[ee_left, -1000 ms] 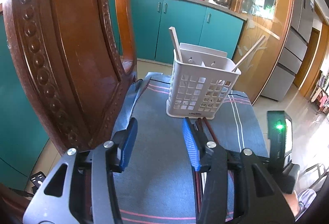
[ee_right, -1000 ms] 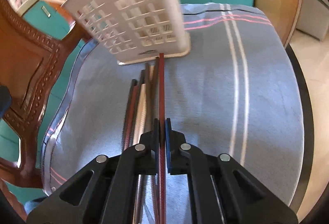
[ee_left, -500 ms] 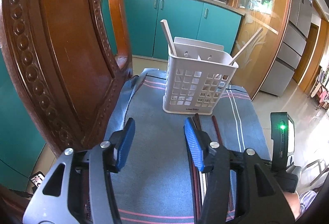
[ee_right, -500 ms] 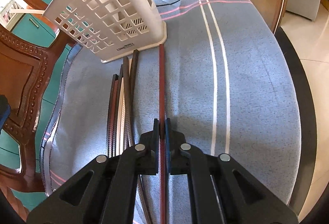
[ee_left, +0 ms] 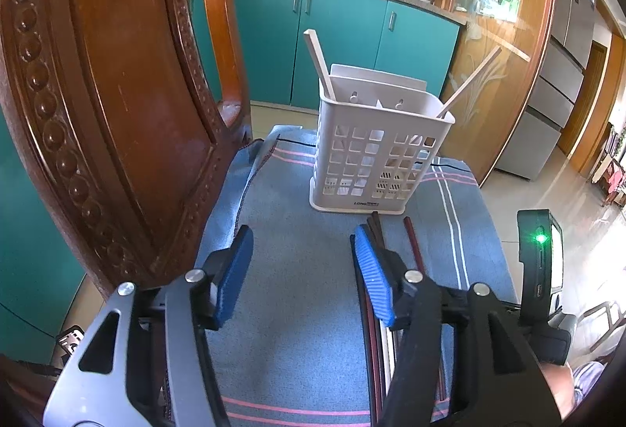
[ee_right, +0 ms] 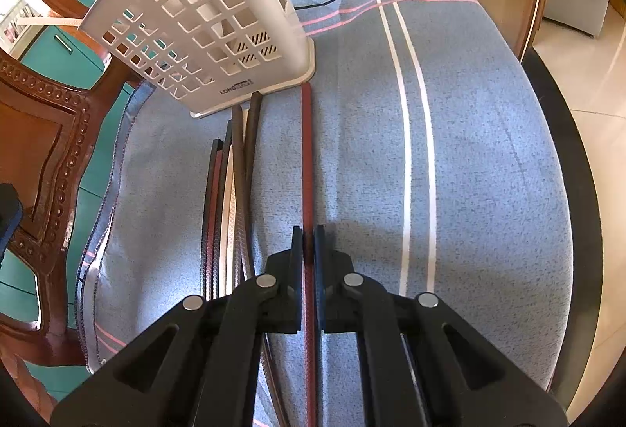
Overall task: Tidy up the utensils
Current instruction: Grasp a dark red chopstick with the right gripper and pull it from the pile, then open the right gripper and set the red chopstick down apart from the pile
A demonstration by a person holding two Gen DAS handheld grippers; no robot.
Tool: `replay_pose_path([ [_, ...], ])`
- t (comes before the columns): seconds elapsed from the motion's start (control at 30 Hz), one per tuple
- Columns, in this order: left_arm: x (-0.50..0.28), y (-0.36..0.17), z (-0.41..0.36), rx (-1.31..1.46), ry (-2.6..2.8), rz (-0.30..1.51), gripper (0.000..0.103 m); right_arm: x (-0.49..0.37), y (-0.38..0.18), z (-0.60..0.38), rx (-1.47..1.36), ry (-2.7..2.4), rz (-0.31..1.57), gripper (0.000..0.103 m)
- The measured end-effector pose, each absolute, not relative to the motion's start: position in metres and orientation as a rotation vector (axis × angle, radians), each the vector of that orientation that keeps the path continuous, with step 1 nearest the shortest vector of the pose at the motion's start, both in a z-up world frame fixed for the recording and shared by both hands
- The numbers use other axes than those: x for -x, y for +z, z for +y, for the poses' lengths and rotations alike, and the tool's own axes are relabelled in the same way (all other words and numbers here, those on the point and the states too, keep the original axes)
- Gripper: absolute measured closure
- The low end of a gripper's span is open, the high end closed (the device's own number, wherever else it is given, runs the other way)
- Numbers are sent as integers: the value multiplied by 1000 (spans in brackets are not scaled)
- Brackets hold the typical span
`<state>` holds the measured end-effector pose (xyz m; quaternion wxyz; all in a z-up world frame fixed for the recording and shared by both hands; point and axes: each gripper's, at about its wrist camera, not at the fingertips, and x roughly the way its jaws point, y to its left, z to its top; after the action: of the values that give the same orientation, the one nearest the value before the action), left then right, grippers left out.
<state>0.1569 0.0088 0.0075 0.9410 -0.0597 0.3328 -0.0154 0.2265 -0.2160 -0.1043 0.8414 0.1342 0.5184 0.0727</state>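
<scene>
A white slotted utensil basket (ee_left: 381, 149) (ee_right: 203, 27) stands on a blue striped cloth, with two pale chopsticks (ee_left: 321, 65) leaning out of it. Several dark and reddish chopsticks (ee_right: 231, 188) lie in a bundle in front of the basket. My right gripper (ee_right: 309, 243) is shut on a single red-brown chopstick (ee_right: 307, 153), which lies apart from the bundle and points at the basket's base. My left gripper (ee_left: 301, 262) hovers over the cloth left of the bundle; its jaws are opening with nothing between them.
A carved wooden chair back (ee_left: 109, 106) rises close on the left. The cloth-covered table's dark rim (ee_right: 567, 137) curves along the right. Teal kitchen cabinets (ee_left: 336, 39) and pots stand far behind. The right gripper's camera unit (ee_left: 542, 262) with a green light shows at right.
The right gripper has drawn the red-brown chopstick away from the bundle, to its right. The left gripper's jaws have spread wider. The basket now sits lower in the left wrist view.
</scene>
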Motion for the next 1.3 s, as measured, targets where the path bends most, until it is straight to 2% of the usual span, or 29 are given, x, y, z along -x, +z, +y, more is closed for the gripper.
replay_pose_path([
  [0.4,-163,-3,5,116,-54,740,43,-221,-101,-220,-253,141,1075,97],
  [0.83,-183,-38,8,195,-138,903,40,-221,-95,-238,-264,98,1064,96],
  [0.9,-190,-50,12,214,-151,922,39,-223,-91,-239,-260,114,1049,94],
  [0.97,-198,-64,11,220,-169,954,39,-225,-88,-237,-224,124,1031,85],
  [1.07,-208,-82,3,245,-206,1012,40,-230,-88,-233,-179,128,1020,78],
  [1.3,-216,-105,-46,55,-210,1062,40,-246,-96,-241,-240,149,1056,70],
])
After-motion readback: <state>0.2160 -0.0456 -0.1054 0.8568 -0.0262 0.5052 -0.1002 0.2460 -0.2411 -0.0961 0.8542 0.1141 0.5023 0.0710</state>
